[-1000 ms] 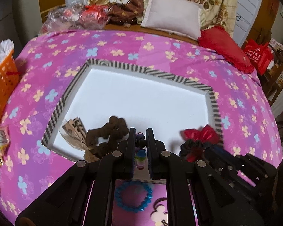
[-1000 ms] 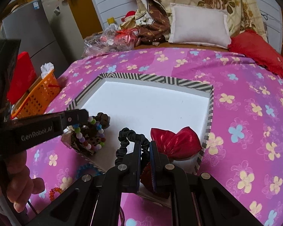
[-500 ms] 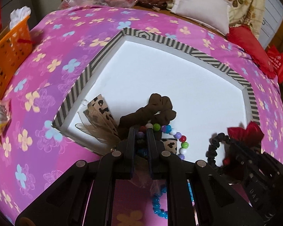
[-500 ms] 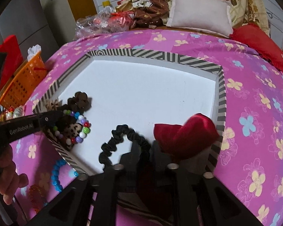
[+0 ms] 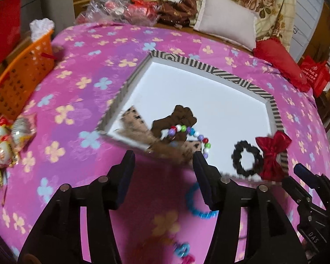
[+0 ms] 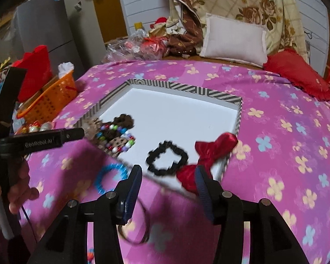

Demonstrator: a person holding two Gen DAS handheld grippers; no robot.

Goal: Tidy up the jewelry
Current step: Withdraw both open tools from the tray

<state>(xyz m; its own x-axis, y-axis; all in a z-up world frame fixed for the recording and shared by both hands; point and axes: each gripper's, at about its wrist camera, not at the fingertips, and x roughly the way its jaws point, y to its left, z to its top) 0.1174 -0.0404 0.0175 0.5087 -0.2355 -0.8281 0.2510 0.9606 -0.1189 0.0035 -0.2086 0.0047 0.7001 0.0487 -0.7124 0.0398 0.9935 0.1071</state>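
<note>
A pink flowered bedspread (image 5: 77,83) fills my view; the striped-rim white tray (image 5: 235,74) sits mid-frame. My left gripper (image 5: 164,157) and right gripper (image 6: 168,171) have just opened, both empty. The multicoloured bead bracelet (image 5: 187,132) and black fabric scrunchie (image 6: 167,160) lie along the tray's lower edge

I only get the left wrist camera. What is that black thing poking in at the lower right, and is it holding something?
Observer: That is the right gripper. Its own camera shows the jaws apart, just opened, with nothing between them.
Visitor: What is nearest to it?
Observer: The red bow, draped over the tray's corner beside one finger.
Visitor: And who carries my camera?
Observer: A hand grips the left gripper by its handle. The side reads GenRobot.AI.
</note>
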